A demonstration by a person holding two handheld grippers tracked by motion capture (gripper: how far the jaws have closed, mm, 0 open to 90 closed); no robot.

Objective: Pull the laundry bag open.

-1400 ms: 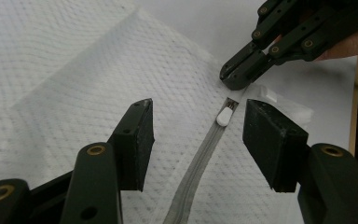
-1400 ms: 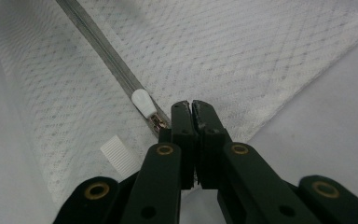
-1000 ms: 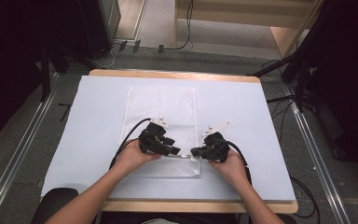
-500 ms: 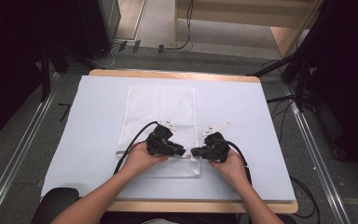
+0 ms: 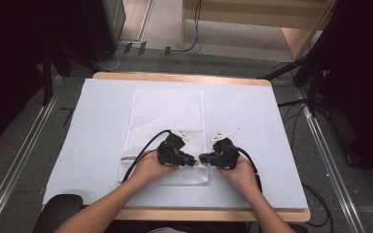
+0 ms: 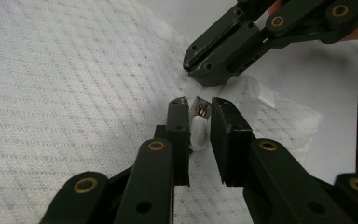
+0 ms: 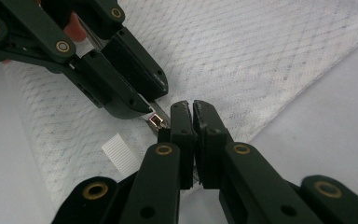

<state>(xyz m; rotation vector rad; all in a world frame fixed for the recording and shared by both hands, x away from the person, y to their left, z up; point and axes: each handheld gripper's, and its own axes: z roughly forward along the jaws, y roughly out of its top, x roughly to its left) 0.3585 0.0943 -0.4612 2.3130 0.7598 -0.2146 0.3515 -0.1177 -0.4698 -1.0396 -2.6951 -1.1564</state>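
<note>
A white mesh zip bag lies flat on the white table, its zip end near the front edge. My left gripper is shut on the zip pull, a white tab with a small metal slider. Tip to tip with it, my right gripper is shut on the bag's edge at its front right corner. The left gripper view has the left gripper in front and the right gripper just beyond. In the right gripper view the right gripper nearly touches the left gripper.
A small white ribbed tab lies on the bag beside the jaws. Black cables trail from both grippers toward the table's front edge. Metal rails flank the table, and a black chair arm shows at the bottom left.
My left gripper has slid a little to the right along the bag's zip, closing the gap to the right gripper. The right gripper has stayed in place.
</note>
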